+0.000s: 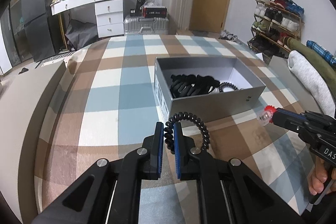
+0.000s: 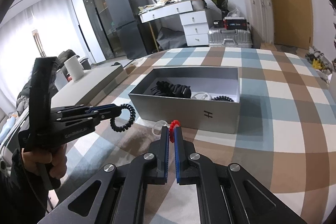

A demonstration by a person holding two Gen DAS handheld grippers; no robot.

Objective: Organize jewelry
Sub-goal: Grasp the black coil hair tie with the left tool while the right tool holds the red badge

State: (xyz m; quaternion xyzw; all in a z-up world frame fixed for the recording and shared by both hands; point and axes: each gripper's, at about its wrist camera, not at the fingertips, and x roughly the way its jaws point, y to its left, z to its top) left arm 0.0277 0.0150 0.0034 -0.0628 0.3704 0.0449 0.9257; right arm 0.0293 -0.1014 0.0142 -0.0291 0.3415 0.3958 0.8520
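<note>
Tongs, left [image 1: 168,131]: clamped on coil tie [image 1: 189,129].
Tongs, right [image 2: 172,135]: clamped on red clip [image 2: 173,126].
Risk: springy coil could catch box [image 2: 189,114] rim and fall outside.

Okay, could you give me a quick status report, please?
Left gripper shut on black spiral hair tie. Right gripper shut on red flower ring. Grey box open ahead, path unobstructed.

A lived-in home bedroom — checked bedspread [image 1: 130,81], shoe rack [image 1: 275,20], suitcases [image 1: 146,23], white dresser [image 2: 194,24].
</note>
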